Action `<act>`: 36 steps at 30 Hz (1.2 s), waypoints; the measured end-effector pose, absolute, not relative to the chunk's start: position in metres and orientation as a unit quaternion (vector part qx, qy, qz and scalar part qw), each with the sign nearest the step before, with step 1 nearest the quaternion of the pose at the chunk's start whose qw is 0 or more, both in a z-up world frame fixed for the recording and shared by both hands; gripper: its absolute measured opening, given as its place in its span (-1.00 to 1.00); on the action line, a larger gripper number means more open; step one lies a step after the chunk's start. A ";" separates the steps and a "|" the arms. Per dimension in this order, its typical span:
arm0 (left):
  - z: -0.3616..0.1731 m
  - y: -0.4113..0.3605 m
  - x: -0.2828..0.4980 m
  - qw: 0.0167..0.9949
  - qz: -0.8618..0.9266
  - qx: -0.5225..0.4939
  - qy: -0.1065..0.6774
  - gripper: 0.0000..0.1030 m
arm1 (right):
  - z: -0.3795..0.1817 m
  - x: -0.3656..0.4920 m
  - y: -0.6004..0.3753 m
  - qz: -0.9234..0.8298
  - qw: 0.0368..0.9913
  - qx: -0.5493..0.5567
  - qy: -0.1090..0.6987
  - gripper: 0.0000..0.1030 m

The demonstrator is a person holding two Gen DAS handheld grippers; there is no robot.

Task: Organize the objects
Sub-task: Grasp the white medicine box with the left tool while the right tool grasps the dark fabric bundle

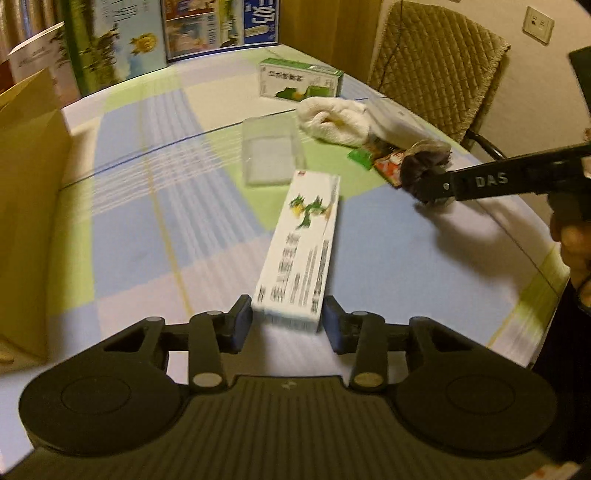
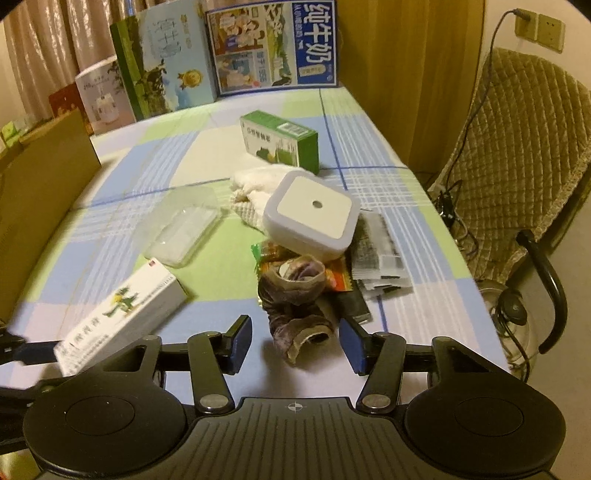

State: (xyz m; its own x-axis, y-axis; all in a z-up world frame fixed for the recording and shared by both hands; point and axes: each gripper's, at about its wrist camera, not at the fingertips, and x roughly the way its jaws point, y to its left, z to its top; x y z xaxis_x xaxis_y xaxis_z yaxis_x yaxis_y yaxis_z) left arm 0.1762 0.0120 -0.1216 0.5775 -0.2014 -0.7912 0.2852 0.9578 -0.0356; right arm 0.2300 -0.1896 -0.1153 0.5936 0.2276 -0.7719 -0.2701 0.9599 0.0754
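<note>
Blue-padded left gripper (image 1: 287, 323) fingers wide apart astride white box (image 1: 301, 254); right gripper (image 2: 295, 343) likewise astride brown sock (image 2: 295, 306).

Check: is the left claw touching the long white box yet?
Cannot tell. In the left wrist view the left claw is open, pads either side of the long white box near its end, but motion blur hides any gap; the right wrist view hides it.

Left wrist view: riding low over the table (image 1: 122, 206), looking forward along the tongs (image 1: 288, 321) toward the far cartons (image 1: 221, 26), close on the white box (image 1: 303, 251). Right wrist view: sitting right of that, facing the same way, close on the sock (image 2: 299, 291). Both sharing the white box (image 2: 122, 306), clear case (image 1: 271, 151), towel (image 1: 334, 120), green box (image 1: 301, 79), chair (image 1: 439, 62).
</note>
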 end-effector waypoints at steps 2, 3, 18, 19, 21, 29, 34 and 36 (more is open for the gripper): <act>-0.120 0.014 0.172 0.891 -0.133 0.047 0.431 -0.26 | -0.118 0.230 -0.186 0.140 0.891 -0.028 0.432 -0.45; -0.120 0.014 0.172 0.893 -0.133 0.048 0.426 -0.22 | -0.118 0.229 -0.185 0.141 0.891 -0.031 0.430 -0.52; -0.126 -0.006 0.206 0.895 -0.173 0.101 0.400 -0.13 | -0.119 0.219 -0.180 0.158 0.888 -0.017 0.432 -0.72; -0.127 -0.007 0.206 0.893 -0.175 0.102 0.402 -0.23 | -0.119 0.219 -0.179 0.158 0.888 -0.018 0.431 -0.72; -0.128 -0.008 0.206 0.892 -0.177 0.100 0.404 -0.31 | -0.118 0.218 -0.177 0.157 0.889 -0.019 0.429 -0.72; -0.123 -0.004 0.197 0.893 -0.153 0.084 0.414 -0.37 | -0.113 0.202 -0.166 0.179 0.889 -0.031 0.420 -0.77; -0.114 0.002 0.189 0.900 -0.134 0.070 0.409 -0.37 | -0.108 0.186 -0.164 0.186 0.892 -0.028 0.412 -0.78; -0.110 0.004 0.184 0.902 -0.127 0.065 0.408 -0.37 | -0.104 0.181 -0.162 0.189 0.893 -0.028 0.407 -0.78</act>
